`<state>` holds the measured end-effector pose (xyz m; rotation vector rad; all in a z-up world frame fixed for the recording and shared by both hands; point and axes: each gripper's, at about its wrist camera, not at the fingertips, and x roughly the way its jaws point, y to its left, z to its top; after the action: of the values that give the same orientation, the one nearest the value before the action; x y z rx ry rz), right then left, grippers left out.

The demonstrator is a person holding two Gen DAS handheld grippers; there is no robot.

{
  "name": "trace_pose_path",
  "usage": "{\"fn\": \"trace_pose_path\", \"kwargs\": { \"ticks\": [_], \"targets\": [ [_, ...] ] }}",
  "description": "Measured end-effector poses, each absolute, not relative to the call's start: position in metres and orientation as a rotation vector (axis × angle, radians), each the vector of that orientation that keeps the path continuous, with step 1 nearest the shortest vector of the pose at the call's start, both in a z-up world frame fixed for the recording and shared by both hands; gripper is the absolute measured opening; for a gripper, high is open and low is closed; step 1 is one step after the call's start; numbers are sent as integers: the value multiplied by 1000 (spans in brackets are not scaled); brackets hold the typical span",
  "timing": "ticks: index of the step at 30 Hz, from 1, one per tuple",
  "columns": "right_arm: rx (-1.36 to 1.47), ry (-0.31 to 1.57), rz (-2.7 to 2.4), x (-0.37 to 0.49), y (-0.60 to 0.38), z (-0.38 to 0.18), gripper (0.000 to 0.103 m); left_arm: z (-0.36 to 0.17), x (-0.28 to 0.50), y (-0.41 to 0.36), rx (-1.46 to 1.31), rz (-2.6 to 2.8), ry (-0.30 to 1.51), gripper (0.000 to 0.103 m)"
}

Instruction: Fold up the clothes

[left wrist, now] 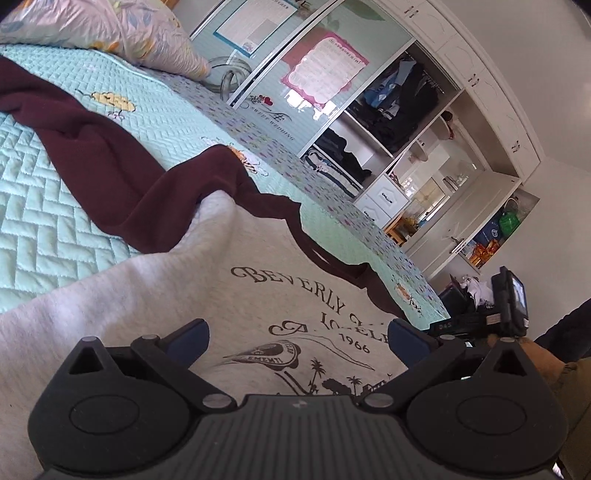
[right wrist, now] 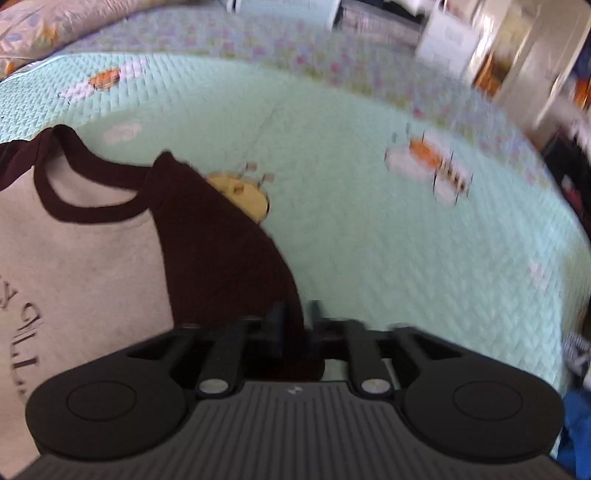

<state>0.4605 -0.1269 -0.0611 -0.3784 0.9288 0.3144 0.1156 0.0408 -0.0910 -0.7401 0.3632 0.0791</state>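
OK, live from the bed [left wrist: 55,206]. The grey sweatshirt [left wrist: 258,266] lies spread on the mint quilted cover, print side up, "BEVERLY" and "1966" readable. Left claw [left wrist: 299,338] is wide, blue pads far apart, hanging over the printed chest w/ nothing between the pads. One maroon sleeve [left wrist: 110,166] trails away across the quilt toward the floral pillow [left wrist: 140,29] at the head end. Bkgd: open wardrobe [left wrist: 406,110] w/ dark clothes hung and stacked inside.

Now the right wrist view, quite blurred. Right claw [right wrist: 296,315] sits narrow, pointing steeply down at the sweatshirt's shoulder. The other maroon sleeve [right wrist: 221,258] runs from the collar [right wrist: 92,214] down to the claw, and its outer edge lies between the two fingers. A slit of gap shows beside the cloth, so the pads look off it, not clamped. Collar is maroon-trimmed, neck opening toward the far side of the bed. Bee prints dot the quilt beyond.
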Motion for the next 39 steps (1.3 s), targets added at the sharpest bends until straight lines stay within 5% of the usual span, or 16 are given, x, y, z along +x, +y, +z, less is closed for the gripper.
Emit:
{"fn": "trace_pose_path", "kwargs": {
  "ticks": [5, 10, 19, 26, 31, 39],
  "targets": [
    [-446, 811, 218, 426, -139, -32, 83, -92, 120, 39, -725, 89, 411, 102],
    [-494, 987, 48, 433, -152, -26, 82, -88, 118, 38, -727, 70, 435, 102],
    [-546, 961, -27, 406, -162, -16, 82, -82, 126, 31, -675, 82, 549, 102],
    [-891, 905, 125, 342, -123, -34, 83, -12, 119, -15, -218, 288, 665, 103],
    [-385, 1136, 419, 332, -125, -26, 82, -11, 118, -7, -315, 271, 725, 102],
    [-584, 1090, 330, 312, -106, -29, 83, -23, 126, 4, -321, 309, 796, 102]
  ]
}}
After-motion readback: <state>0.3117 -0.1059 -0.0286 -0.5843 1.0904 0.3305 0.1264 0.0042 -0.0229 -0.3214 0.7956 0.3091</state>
